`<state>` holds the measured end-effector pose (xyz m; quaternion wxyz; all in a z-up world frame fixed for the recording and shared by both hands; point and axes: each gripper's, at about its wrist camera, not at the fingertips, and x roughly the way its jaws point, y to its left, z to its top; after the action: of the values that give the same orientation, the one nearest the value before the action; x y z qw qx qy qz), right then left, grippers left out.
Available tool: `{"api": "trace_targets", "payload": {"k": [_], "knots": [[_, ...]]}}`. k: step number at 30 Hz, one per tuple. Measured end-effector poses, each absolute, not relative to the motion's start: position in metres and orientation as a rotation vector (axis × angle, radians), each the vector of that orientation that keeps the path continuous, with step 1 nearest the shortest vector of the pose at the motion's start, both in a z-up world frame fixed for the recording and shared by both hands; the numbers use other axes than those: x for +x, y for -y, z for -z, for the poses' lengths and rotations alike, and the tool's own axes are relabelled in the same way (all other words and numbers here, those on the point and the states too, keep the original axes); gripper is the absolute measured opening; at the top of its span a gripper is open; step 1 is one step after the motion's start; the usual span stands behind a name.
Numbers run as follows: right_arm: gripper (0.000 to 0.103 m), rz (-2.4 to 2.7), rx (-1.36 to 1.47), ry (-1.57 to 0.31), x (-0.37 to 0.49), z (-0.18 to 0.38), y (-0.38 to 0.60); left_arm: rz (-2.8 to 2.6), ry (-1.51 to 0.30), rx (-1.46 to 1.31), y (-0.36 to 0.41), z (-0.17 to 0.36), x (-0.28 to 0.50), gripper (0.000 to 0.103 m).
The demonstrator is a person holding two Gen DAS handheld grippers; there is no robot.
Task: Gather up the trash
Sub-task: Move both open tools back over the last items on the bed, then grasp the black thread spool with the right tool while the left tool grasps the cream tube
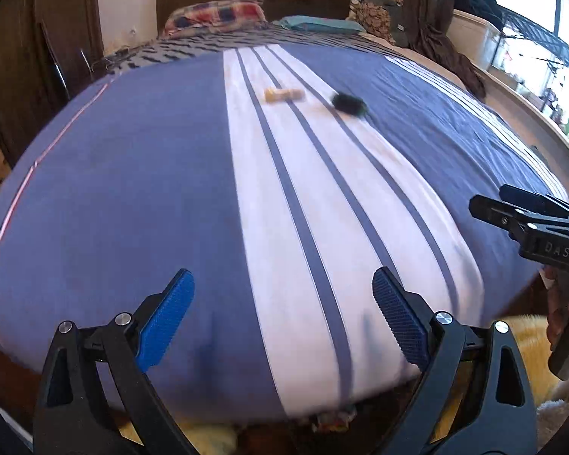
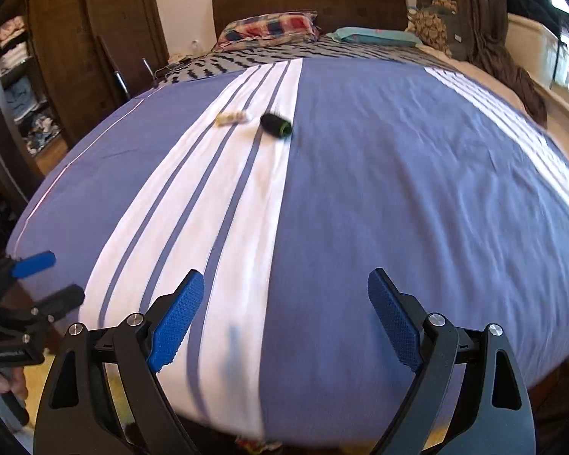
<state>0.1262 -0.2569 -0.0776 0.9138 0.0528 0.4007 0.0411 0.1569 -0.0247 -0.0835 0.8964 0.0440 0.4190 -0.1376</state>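
Both grippers spread wide, nothing between the pads: left gripper (image 1: pixel 282 316), right gripper (image 2: pixel 286 316). Both hang over the foot end of the bed (image 2: pixel 417 189), angled down at the striped cover, so neither is committed to a target yet. Trash sits well up the white stripe band (image 1: pixel 269 197) toward the headboard (image 2: pixel 307 2): pale yellowish wrapper (image 1: pixel 284 95) on the band, dark crumpled piece (image 1: pixel 349 104) just beside it at the band's edge. Apart, one per gripper looks workable. Both are blurred; material unclear.
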Motion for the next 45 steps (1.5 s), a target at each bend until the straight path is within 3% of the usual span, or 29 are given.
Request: {"api": "trace_targets", "payload": {"k": [9, 14, 22, 24, 25, 26, 40, 45], "knots": [[0.087, -0.09, 0.049, -0.85, 0.237, 0.08, 0.249, 0.251, -0.908, 0.05, 0.031, 0.089, 0.264, 0.09], [0.07, -0.102, 0.05, -0.876, 0.291, 0.091, 0.245, 0.242, -0.933, 0.044, 0.039, 0.1, 0.309, 0.09], [0.053, -0.102, 0.004, -0.913, 0.347, 0.105, 0.233, 0.24, -0.957, 0.033, 0.049, 0.112, 0.365, 0.09], [0.044, -0.107, 0.001, -0.919, 0.354, 0.109, 0.233, 0.241, -0.957, 0.032, 0.053, 0.114, 0.376, 0.09], [0.03, -0.116, 0.0, -0.919, 0.357, 0.109, 0.233, 0.244, -0.954, 0.032, 0.056, 0.115, 0.382, 0.09], [0.027, -0.118, -0.006, -0.916, 0.357, 0.109, 0.232, 0.247, -0.951, 0.033, 0.059, 0.116, 0.389, 0.09], [0.027, -0.05, 0.036, -0.892, 0.361, 0.107, 0.279, 0.272, -0.947, -0.001, 0.104, 0.129, 0.461, 0.089], [0.027, -0.054, 0.035, -0.884, 0.36, 0.106, 0.279, 0.272, -0.956, 0.018, 0.112, 0.131, 0.472, 0.079]]}}
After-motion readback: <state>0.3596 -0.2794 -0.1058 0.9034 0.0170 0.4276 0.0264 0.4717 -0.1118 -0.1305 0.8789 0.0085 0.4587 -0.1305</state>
